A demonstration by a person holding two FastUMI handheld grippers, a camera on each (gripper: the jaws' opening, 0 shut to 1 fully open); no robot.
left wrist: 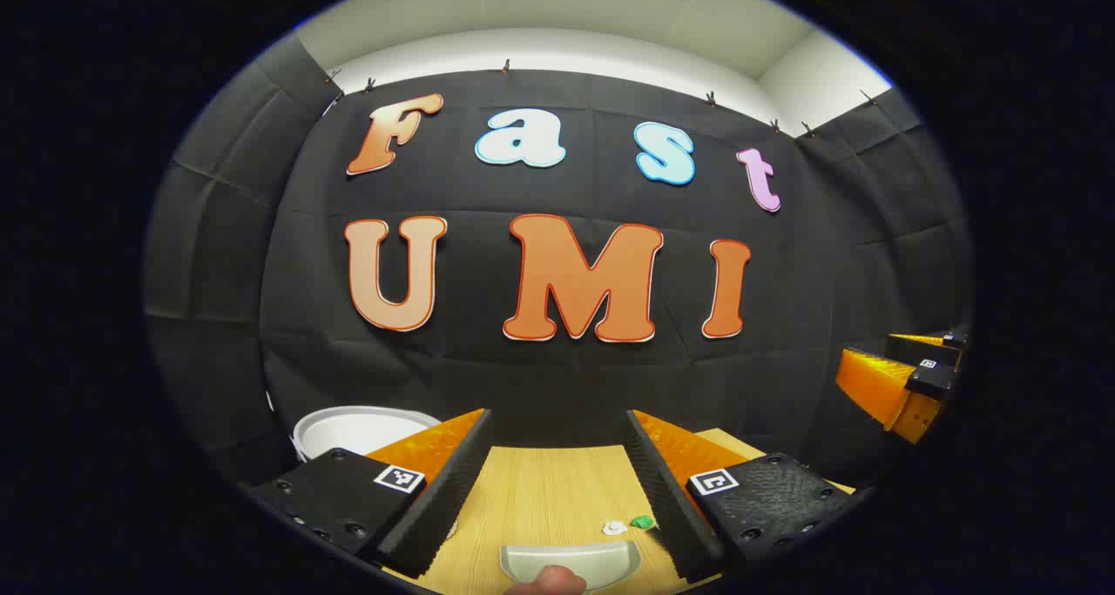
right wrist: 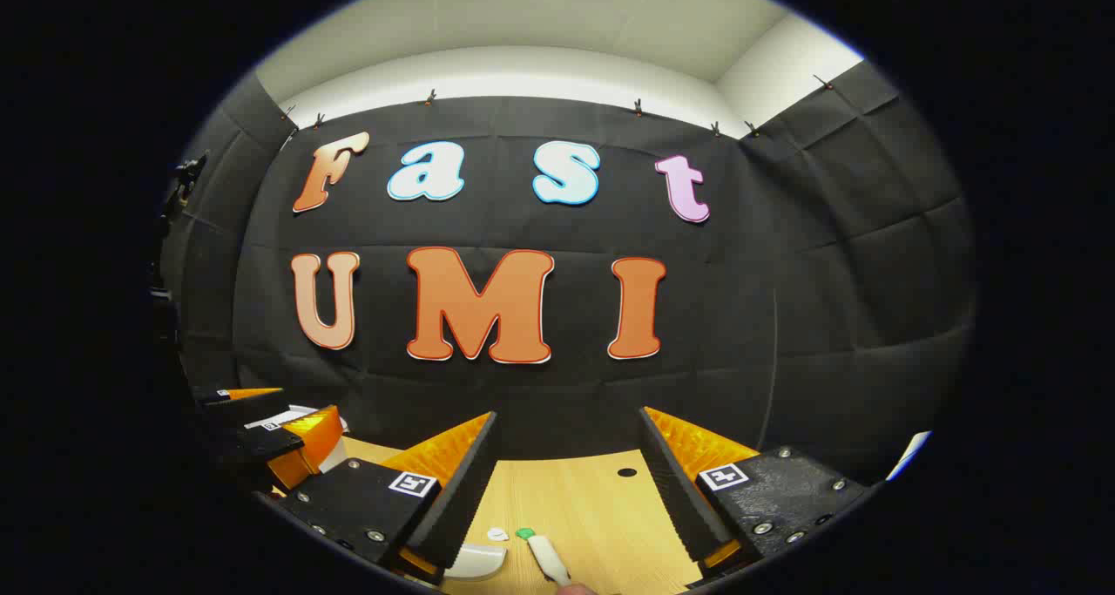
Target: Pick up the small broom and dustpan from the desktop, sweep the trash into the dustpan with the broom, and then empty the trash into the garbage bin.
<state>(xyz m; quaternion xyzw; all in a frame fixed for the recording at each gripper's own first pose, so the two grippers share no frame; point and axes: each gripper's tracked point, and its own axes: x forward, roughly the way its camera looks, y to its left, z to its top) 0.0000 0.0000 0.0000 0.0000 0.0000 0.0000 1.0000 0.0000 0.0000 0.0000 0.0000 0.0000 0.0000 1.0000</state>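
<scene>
Both grippers hover above the counter [left wrist: 540,490], jaws spread, nothing held. Left gripper [left wrist: 557,482] is over the dustpan [left wrist: 571,562], which lies flat at the near edge; right gripper [right wrist: 566,482] is over the broom [right wrist: 549,558], just beside the pan. Trash [left wrist: 629,524], a white and a green scrap, sits near the pan's front edge. Bin [left wrist: 357,428] stands far left. Risks: the flat pan gives the jaws little to bite and may slide; a low pass could scatter the scraps; the two grippers work close together and may clash.
</scene>
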